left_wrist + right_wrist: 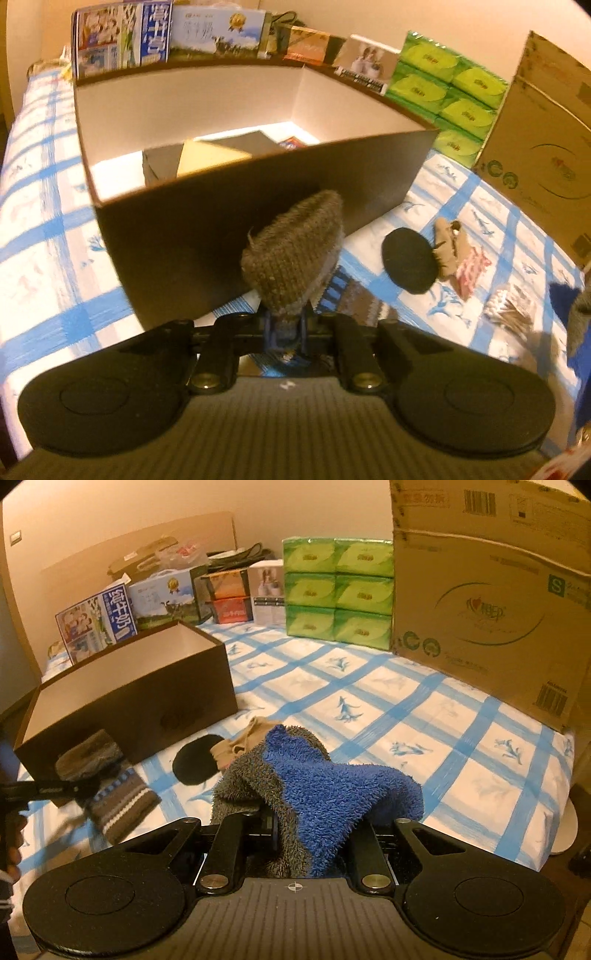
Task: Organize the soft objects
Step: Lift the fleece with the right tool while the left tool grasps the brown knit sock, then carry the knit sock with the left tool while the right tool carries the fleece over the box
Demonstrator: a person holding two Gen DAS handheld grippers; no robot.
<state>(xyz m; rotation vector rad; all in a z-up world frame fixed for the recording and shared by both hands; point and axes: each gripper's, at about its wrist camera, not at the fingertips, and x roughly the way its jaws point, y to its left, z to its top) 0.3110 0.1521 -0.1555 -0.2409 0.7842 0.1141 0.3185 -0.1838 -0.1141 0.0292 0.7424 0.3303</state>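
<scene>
Because both socks are light, limp and compressible, the left fingers (286,328) pinch the knitted sock (295,251) at its edge, and the right fingers (295,834) pinch the fluffy sock (325,786) mid-fold.

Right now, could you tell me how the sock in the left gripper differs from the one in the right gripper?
The knit sock is brown-grey with a striped cuff; the fuzzy sock is blue and grey. The knit sock sticks up stiffly; the fuzzy sock drapes over its gripper. Each is clamped in a gripper above the bed.

Warm dim light; beige wall (110,524) behind a blue-checked bed (406,709), wooden headboard (207,531)
</scene>
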